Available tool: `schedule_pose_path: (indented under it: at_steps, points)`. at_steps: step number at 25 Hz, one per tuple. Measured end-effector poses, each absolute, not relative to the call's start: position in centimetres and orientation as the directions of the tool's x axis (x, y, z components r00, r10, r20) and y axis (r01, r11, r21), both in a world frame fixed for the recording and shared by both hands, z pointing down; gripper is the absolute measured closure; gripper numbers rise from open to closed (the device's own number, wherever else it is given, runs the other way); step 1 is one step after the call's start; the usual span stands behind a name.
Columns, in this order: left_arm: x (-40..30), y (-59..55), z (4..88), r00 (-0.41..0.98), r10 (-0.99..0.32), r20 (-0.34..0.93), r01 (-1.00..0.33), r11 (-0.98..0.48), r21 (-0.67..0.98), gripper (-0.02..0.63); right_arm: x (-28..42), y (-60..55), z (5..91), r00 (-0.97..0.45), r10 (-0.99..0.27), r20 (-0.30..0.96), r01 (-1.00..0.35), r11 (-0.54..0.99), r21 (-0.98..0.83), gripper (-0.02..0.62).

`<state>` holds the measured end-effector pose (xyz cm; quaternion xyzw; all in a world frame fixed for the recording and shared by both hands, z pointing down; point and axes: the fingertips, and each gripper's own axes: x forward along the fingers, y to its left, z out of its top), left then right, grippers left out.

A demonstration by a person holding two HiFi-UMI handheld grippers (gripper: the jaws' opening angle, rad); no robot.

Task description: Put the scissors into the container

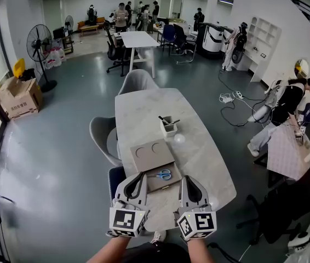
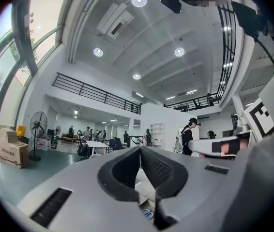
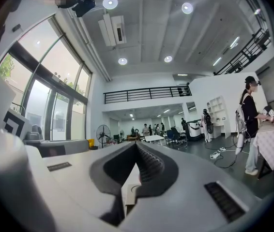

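Blue-handled scissors [image 1: 163, 174] lie flat on a brown cardboard box [image 1: 163, 184] near the front end of the white table [image 1: 144, 106]. Farther up the table stands a small white square container [image 1: 168, 128] with dark items sticking out. My left gripper [image 1: 139, 176] hovers just left of the scissors, its jaws shut and empty. The right gripper [image 1: 188, 178] hangs just right of them, also shut with nothing held. In the left gripper view the tips [image 2: 139, 149] meet, and the scissors' blue handle [image 2: 148, 215] shows below them. The right gripper view shows closed tips [image 3: 136, 144] above the cardboard [image 3: 131, 195].
A cardboard tray with two round recesses [image 1: 150, 152] lies between the scissors and the container. A small white round object [image 1: 179, 138] sits beside the container. Grey chairs [image 1: 103, 136] stand at the table's left and far end. A seated person [image 1: 286, 106] is at the right.
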<state>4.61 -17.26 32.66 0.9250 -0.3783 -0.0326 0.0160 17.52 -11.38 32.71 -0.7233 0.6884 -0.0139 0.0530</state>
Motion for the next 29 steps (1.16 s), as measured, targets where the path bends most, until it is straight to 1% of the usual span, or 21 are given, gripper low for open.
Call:
schedule_pose_path:
  at_steps: [6,29]
  points:
    - [4.76,-17.28,32.55,0.706,-0.706,-0.055,-0.705,-0.708,0.028,0.586,17.39,-11.42,32.90,0.041,-0.998,-0.046,-0.996,-0.038,-0.078,0.600]
    - [5.13,-16.72,32.32,0.707,-0.705,-0.057,-0.705,-0.709,0.018,0.586,16.85,-11.27,32.40,0.008,-0.999,-0.051,-0.998,-0.005,-0.057,0.600]
